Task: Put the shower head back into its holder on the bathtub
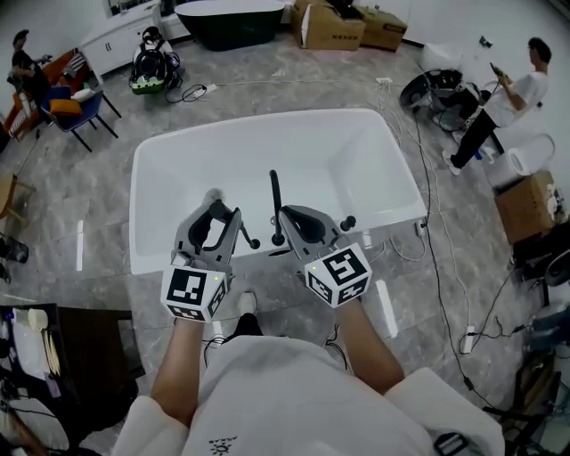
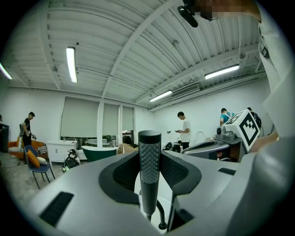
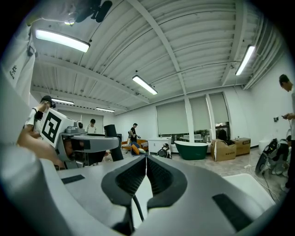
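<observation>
Left hand-held gripper (image 2: 150,156) is clamping the upright shower head (image 2: 150,171).
Right hand-held gripper (image 3: 146,160), alongside it, is keeping nothing between its closed jaws; the white bathtub (image 1: 141,205) is lying below both.

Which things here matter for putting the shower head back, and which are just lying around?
Job: shower head, held in the left gripper; white bathtub.
Lying about: dark tub, cardboard boxes, blue chair.

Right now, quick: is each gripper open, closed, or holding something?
Left gripper: closed on the shower head.
Right gripper: closed, holding nothing.
</observation>
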A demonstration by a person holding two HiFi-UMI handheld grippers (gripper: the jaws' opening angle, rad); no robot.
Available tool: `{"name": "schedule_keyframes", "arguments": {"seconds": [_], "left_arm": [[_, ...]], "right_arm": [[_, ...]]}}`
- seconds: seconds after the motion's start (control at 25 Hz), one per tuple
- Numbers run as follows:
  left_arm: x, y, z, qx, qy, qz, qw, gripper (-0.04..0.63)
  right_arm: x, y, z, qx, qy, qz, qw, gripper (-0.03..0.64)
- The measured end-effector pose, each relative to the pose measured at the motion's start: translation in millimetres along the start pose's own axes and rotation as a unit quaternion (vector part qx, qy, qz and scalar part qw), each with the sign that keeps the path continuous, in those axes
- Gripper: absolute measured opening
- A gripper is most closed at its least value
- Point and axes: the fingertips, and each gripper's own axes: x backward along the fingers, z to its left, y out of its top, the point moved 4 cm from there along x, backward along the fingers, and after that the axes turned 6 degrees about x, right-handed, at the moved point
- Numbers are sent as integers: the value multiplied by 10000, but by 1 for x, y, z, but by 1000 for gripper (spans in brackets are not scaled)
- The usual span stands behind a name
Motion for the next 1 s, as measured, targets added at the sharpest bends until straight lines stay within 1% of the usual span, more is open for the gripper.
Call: {"name": "schedule_keyframes", "arguments": {"seconds": [0.32, 0.64, 0.8, 1.0], "left_arm": [[-41, -8, 37, 107, -335, 167, 9992, 146], [-79, -19, 71, 210, -685, 362, 9968, 146], [-91, -27, 80, 249, -889, 467, 9946, 146], [-106, -29, 85, 320, -1169, 491, 9914, 146]], "right_arm": [[-45, 7, -23, -20, -264, 85, 9996, 18], [-82, -1, -42, -170, -552, 212, 9981, 18], [-95, -6, -47, -253, -719, 286, 9967, 18], [-104, -10, -53, -287, -892, 357, 9950, 18]]}}
